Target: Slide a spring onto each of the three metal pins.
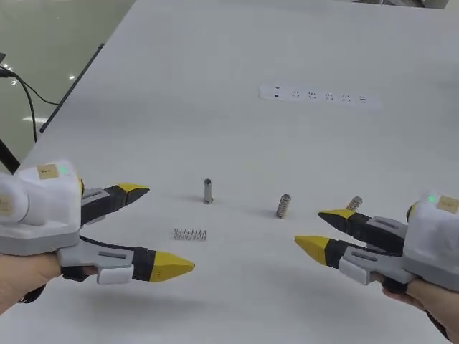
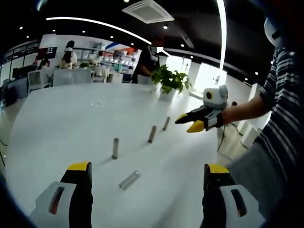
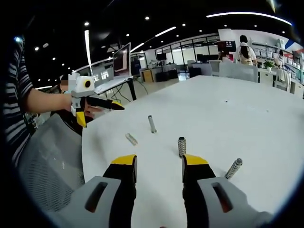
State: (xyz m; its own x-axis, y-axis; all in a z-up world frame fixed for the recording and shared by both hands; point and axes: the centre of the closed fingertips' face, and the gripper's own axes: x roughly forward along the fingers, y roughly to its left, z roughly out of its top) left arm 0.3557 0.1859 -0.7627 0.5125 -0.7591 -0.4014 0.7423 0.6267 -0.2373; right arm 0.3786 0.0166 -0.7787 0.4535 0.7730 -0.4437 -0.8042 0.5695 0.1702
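Two pins already carry springs: the middle pin (image 1: 283, 206) and the right pin (image 1: 353, 203) (its base sits behind a jaw of the right gripper). The bare pin (image 1: 208, 190) stands upright at the left, and the loose spring (image 1: 190, 233) lies flat on the white table (image 1: 237, 64), just near-left of it. The left gripper (image 1: 161, 228) hovers with jaws spread wide, empty. The right gripper (image 1: 314, 228) has its jaws narrowly parted, holding nothing. The last spring remains. The next move likely calls for pinching it, tipping it upright and lining its bore over the pin's top.
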